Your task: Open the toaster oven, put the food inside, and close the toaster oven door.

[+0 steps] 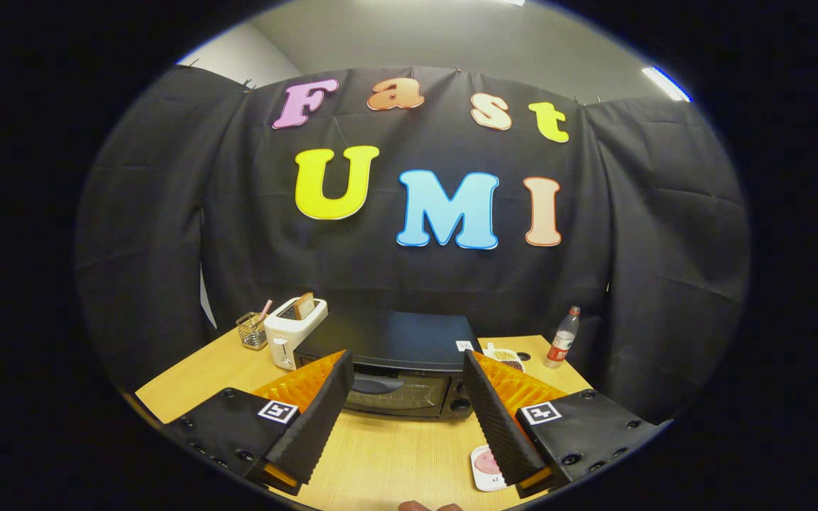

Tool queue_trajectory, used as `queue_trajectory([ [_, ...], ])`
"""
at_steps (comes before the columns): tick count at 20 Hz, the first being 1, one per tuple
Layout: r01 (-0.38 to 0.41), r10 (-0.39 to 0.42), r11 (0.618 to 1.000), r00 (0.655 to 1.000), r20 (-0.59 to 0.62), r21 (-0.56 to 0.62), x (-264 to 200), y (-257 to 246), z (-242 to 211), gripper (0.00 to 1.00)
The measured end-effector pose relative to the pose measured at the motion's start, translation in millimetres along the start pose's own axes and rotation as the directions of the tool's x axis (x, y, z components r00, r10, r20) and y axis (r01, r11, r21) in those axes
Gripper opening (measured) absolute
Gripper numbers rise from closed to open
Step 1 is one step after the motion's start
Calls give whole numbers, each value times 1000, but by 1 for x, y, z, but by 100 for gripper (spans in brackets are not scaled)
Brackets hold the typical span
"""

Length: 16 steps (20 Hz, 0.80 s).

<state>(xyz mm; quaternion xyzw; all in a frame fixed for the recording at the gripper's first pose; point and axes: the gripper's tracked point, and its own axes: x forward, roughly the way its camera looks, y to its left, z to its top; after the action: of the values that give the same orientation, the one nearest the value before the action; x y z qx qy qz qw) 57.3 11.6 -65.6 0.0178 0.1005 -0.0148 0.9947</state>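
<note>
While the gripper (pixel 403 387) hangs above the near part of the wooden table (pixel 388 454), its two fingers (pixel 317 419) stand spread wide apart with nothing between them but bare tabletop, so it has hold of nothing. Just ahead of the fingers, framed in the gap between their tips, sits the black toaster oven (pixel 398 365), its door (pixel 396 394) shut and upright, with a dark handle across the glass and knobs (pixel 460 404) down its right side. A small white tag (pixel 464 345) lies on the right of its top. Beside the oven on its left, close against it, stands a white pop-up toaster (pixel 294 330) with a slice of bread (pixel 303 305) poking out of its slot. Further left again, near the back corner of the table, is a small wire basket (pixel 252 330) with a pink stick leaning out of it. To the right of the oven, partly behind the right finger, a white plate with dark food (pixel 507 357) rests on the table, and beyond it a clear plastic bottle (pixel 564 337) with a red cap stands upright near the cloth wall. Nearer, just beside the right finger, lies a white card with a pink round picture (pixel 487 465). A bit of a person's hand (pixel 429 506) shows below the gripper.
</note>
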Motion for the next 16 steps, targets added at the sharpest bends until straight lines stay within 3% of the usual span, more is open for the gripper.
queue_trajectory([
  [9,13,-3,998,984,-178,57,110,20,-53,98],
  [16,27,-6,997,964,-264,73,157,42,-82,98],
])
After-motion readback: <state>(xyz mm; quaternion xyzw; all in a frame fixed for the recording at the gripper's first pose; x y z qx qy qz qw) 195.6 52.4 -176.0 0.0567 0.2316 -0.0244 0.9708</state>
